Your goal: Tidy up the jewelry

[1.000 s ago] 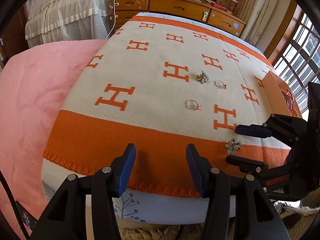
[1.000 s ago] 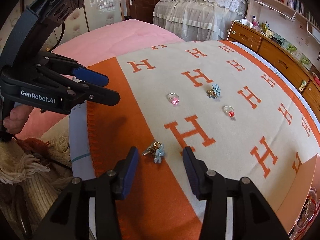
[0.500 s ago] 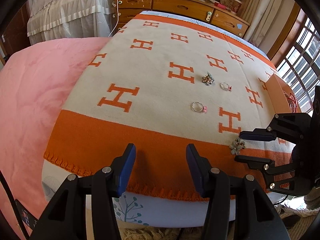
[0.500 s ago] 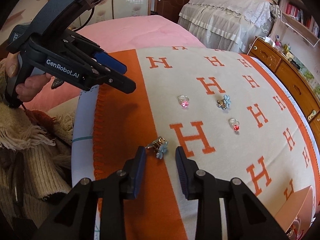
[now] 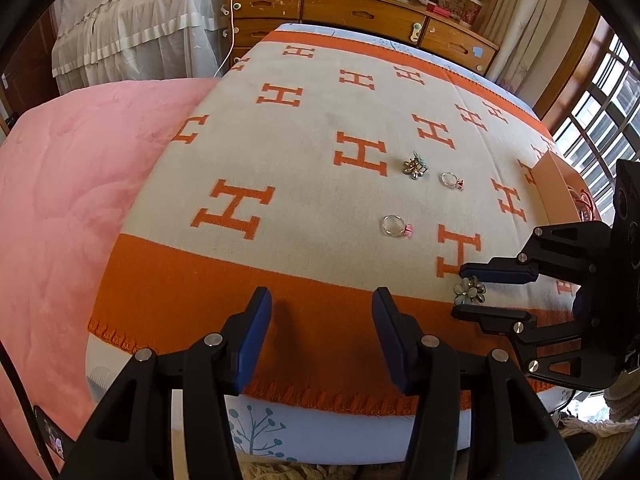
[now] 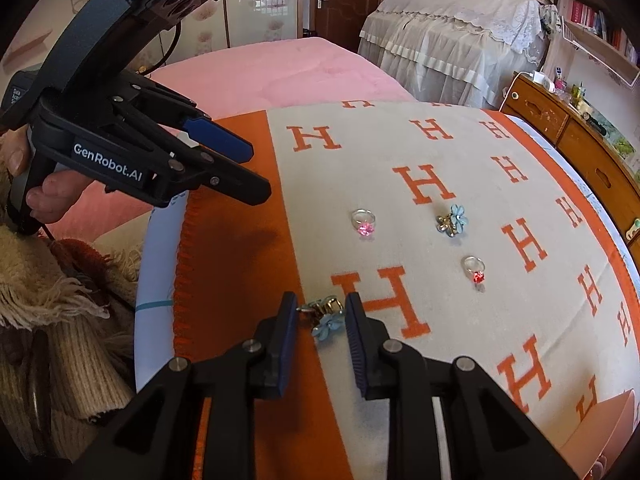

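Jewelry lies on an orange and cream blanket [image 5: 280,152]. A blue flower clip [image 6: 326,316] sits between the fingers of my right gripper [image 6: 320,312], whose jaws are narrowed around it with small gaps; it also shows in the left wrist view [image 5: 469,290]. Further out lie a pink-stone ring [image 6: 363,222], a red-stone ring [image 6: 474,269] and a second blue flower clip [image 6: 452,221]. My left gripper [image 5: 322,320] is open and empty over the blanket's orange border. An orange box [image 5: 558,188] stands at the right edge.
A pink quilt [image 5: 72,184] covers the bed to the left. A wooden dresser [image 5: 360,12] stands behind the bed. A shaggy rug [image 6: 48,304] lies at the bed's foot. Windows [image 5: 600,100] are at the right.
My right gripper has moved forward onto the near flower clip and its jaws have narrowed around it. The left gripper has stayed open and barely moved.
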Action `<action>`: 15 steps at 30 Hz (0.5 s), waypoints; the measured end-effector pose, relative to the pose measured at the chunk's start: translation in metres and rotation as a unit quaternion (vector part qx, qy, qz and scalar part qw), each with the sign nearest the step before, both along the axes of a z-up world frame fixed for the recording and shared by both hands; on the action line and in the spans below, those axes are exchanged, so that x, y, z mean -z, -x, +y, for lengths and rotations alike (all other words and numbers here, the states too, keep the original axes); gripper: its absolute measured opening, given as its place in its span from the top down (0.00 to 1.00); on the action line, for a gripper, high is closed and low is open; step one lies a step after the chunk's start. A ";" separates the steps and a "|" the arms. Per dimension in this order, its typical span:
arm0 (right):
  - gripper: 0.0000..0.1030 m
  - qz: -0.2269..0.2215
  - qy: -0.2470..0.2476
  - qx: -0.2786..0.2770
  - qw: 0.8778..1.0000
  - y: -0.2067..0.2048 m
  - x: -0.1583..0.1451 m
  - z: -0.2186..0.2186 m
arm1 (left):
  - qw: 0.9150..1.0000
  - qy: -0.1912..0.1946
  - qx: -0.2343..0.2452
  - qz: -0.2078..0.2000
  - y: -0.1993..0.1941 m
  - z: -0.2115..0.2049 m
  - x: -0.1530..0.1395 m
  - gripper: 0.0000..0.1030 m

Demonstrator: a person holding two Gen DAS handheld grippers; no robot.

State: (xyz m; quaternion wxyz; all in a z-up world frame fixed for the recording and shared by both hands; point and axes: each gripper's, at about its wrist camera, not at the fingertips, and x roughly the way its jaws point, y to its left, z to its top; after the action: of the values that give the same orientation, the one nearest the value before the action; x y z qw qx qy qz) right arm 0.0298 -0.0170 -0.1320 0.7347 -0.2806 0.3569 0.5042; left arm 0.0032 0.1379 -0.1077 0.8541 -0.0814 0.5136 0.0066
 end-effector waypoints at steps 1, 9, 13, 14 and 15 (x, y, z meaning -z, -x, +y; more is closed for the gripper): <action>0.77 -0.002 -0.001 0.005 1.000 0.000 0.000 -0.001 | 1.000 0.000 0.002 0.000 -0.003 -0.001 -0.001 0.51; 0.77 0.001 -0.016 0.097 0.995 -0.015 -0.001 -0.022 | 0.999 -0.014 0.043 -0.030 -0.049 -0.021 -0.017 0.51; 0.77 0.007 -0.027 0.155 0.988 -0.023 -0.003 -0.039 | 0.997 -0.022 0.071 -0.037 -0.078 -0.037 -0.011 0.51; 0.77 0.012 -0.033 0.164 0.986 -0.024 -0.003 -0.044 | 0.996 -0.023 0.085 -0.035 -0.086 -0.041 -0.007 0.51; 0.77 0.015 -0.036 0.172 0.984 -0.025 -0.003 -0.048 | 0.995 -0.023 0.096 -0.033 -0.091 -0.045 -0.004 0.51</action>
State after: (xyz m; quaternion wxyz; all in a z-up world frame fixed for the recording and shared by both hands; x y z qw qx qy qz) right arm 0.0550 -0.0652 -0.1286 0.8147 -0.1805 0.3924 0.3870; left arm 0.0946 0.0933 -0.1040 0.8688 -0.0120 0.4906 -0.0667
